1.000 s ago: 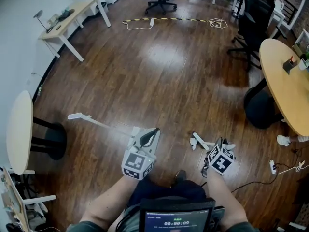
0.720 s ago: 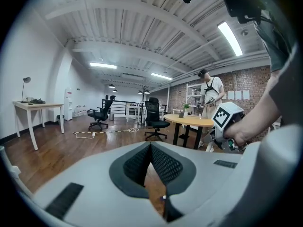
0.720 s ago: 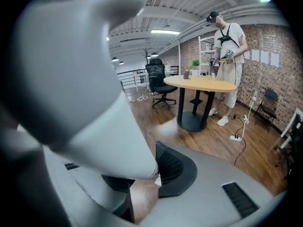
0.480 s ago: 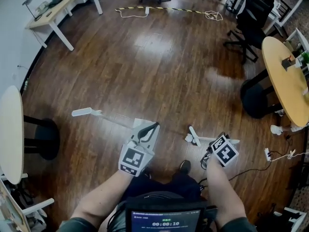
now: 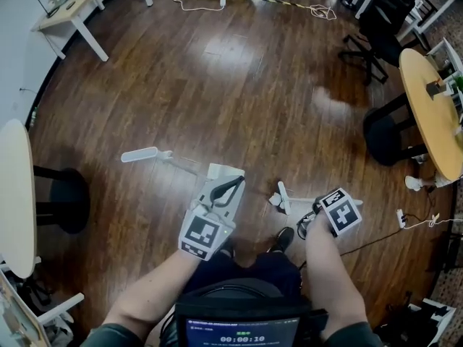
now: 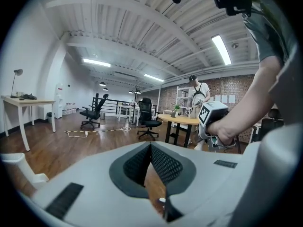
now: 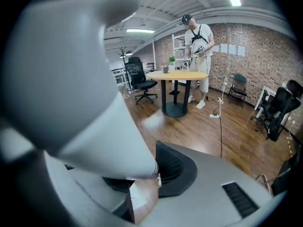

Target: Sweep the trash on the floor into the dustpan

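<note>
Broom head has swung up-left across the floor. Left gripper clamped on its thin rod; right gripper clamped on white dustpan (probably), lower centre-right. Nothing to sweep shows; sweeping likely not begun.

Worn: grey-green short sleeves, dark trousers and dark shoes just beyond a black chest-mounted screen with a pale timer readout. Left of that screen, the light grey plastic left gripper carries black mesh-textured pads, dark rectangular slots in its shell and a cube of black-and-white square markers. Right of the screen, the matching grey right gripper bears its own marker cube.
</note>
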